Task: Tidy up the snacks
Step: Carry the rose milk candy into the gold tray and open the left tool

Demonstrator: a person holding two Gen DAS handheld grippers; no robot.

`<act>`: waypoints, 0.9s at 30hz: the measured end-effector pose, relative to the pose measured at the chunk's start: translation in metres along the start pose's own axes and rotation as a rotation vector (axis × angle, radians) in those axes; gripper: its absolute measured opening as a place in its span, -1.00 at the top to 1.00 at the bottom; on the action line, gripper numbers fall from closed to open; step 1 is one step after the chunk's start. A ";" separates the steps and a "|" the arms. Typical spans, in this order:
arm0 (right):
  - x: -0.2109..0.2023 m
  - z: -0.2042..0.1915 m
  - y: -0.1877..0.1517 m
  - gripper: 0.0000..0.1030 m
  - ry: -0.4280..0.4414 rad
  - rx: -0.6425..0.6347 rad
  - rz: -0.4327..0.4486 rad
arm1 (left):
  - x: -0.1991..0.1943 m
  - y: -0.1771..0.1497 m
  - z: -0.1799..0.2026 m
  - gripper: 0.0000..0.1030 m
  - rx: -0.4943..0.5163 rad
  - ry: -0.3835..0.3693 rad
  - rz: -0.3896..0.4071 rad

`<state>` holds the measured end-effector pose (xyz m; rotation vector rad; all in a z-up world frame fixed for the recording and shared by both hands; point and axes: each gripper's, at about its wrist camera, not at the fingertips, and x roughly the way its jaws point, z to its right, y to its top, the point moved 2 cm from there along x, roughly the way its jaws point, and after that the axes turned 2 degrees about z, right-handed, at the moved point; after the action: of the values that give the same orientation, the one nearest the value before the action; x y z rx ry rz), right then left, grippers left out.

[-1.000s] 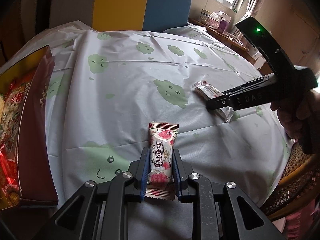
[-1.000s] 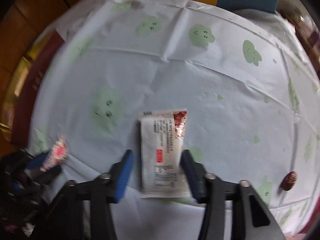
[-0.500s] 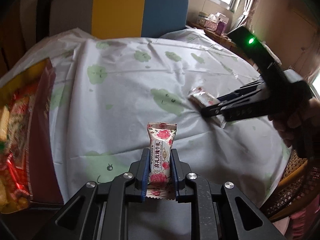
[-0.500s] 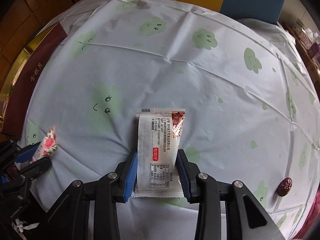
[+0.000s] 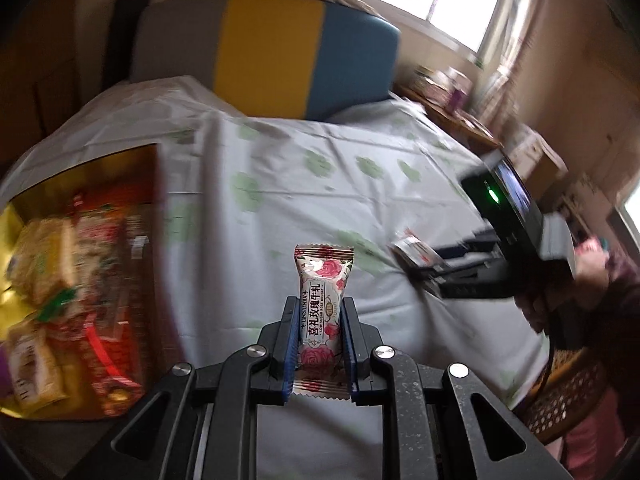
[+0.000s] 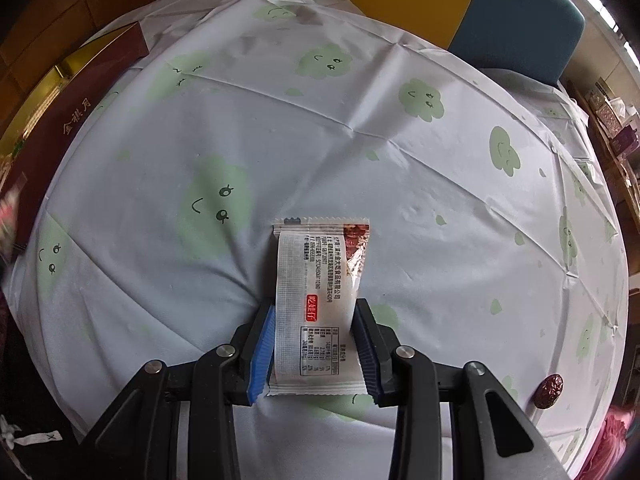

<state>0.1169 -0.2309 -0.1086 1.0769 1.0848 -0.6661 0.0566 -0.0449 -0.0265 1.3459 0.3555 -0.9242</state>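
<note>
Jaws: left gripper now lifts glossy rose nougat bar off cloth; right gripper now clamps crinkly white sachet.

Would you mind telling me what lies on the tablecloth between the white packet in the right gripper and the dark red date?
Nothing: in the right wrist view, only bare tablecloth separates the white packet from the date.

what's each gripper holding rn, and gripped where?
Left gripper: rose-print candy, pinched across its lower half. Right gripper: white snack packet, clamped by its side edges near the lower end.
</note>
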 end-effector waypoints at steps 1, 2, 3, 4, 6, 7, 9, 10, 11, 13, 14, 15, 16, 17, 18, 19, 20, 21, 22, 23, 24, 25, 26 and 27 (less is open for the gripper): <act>0.000 -0.001 0.000 0.26 -0.003 -0.004 0.002 | -0.005 0.002 -0.010 0.62 -0.026 0.010 0.005; 0.000 -0.002 0.000 0.26 -0.006 -0.007 0.003 | -0.010 0.004 -0.018 0.62 -0.047 0.018 0.012; 0.001 -0.004 -0.001 0.26 -0.010 -0.011 0.005 | -0.016 0.006 -0.029 0.62 -0.068 0.037 0.026; 0.002 -0.005 -0.001 0.26 -0.013 -0.014 0.006 | -0.023 0.007 -0.039 0.62 -0.083 0.065 0.042; 0.001 -0.008 -0.002 0.26 -0.018 -0.020 0.008 | -0.035 0.009 -0.061 0.62 -0.127 0.113 0.067; 0.001 -0.009 -0.002 0.26 -0.019 -0.021 0.008 | -0.041 0.011 -0.075 0.62 -0.161 0.138 0.078; 0.002 -0.012 -0.003 0.26 -0.021 -0.024 0.010 | -0.050 0.011 -0.100 0.62 -0.218 0.193 0.099; 0.002 -0.013 -0.004 0.26 -0.022 -0.027 0.011 | -0.055 0.011 -0.116 0.62 -0.262 0.225 0.109; 0.002 -0.012 -0.004 0.26 -0.022 -0.028 0.012 | -0.059 0.011 -0.133 0.62 -0.319 0.243 0.111; 0.001 -0.014 -0.004 0.26 -0.023 -0.031 0.013 | -0.066 0.007 -0.163 0.62 -0.433 0.248 0.113; 0.000 -0.014 -0.004 0.26 -0.024 -0.033 0.014 | -0.069 0.005 -0.174 0.62 -0.475 0.253 0.116; 0.000 -0.015 -0.004 0.26 -0.025 -0.035 0.015 | -0.072 0.002 -0.186 0.62 -0.519 0.255 0.121; 0.000 -0.016 -0.004 0.26 -0.027 -0.038 0.015 | -0.074 -0.001 -0.193 0.62 -0.554 0.252 0.124; 0.000 -0.016 -0.004 0.26 -0.028 -0.039 0.016 | -0.074 -0.004 -0.199 0.62 -0.588 0.246 0.126; -0.001 -0.016 -0.004 0.26 -0.028 -0.040 0.016 | -0.073 -0.007 -0.201 0.62 -0.607 0.242 0.125; -0.001 -0.016 -0.004 0.26 -0.027 -0.039 0.016 | -0.072 -0.011 -0.202 0.62 -0.611 0.246 0.121; -0.001 -0.016 -0.004 0.26 -0.025 -0.038 0.015 | -0.073 -0.014 -0.201 0.62 -0.608 0.251 0.118; -0.001 -0.016 -0.004 0.26 -0.024 -0.037 0.015 | -0.070 -0.016 -0.200 0.62 -0.599 0.252 0.112; -0.001 -0.016 -0.004 0.26 -0.023 -0.037 0.015 | -0.067 -0.018 -0.198 0.62 -0.590 0.249 0.104; -0.001 -0.015 -0.004 0.26 -0.023 -0.037 0.015 | -0.065 -0.020 -0.198 0.61 -0.584 0.251 0.098; -0.001 -0.016 -0.004 0.26 -0.023 -0.037 0.015 | -0.060 -0.021 -0.195 0.60 -0.574 0.255 0.087; -0.001 -0.016 -0.004 0.26 -0.024 -0.038 0.015 | -0.056 -0.023 -0.192 0.60 -0.561 0.253 0.073; -0.001 -0.015 -0.004 0.26 -0.023 -0.037 0.015 | -0.052 -0.024 -0.189 0.60 -0.554 0.250 0.062; -0.001 -0.015 -0.004 0.26 -0.022 -0.036 0.014 | -0.048 -0.026 -0.186 0.59 -0.550 0.252 0.050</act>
<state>0.1078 -0.2182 -0.1099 1.0434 1.0650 -0.6436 0.0603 0.1471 -0.0543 0.9533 0.7102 -0.5552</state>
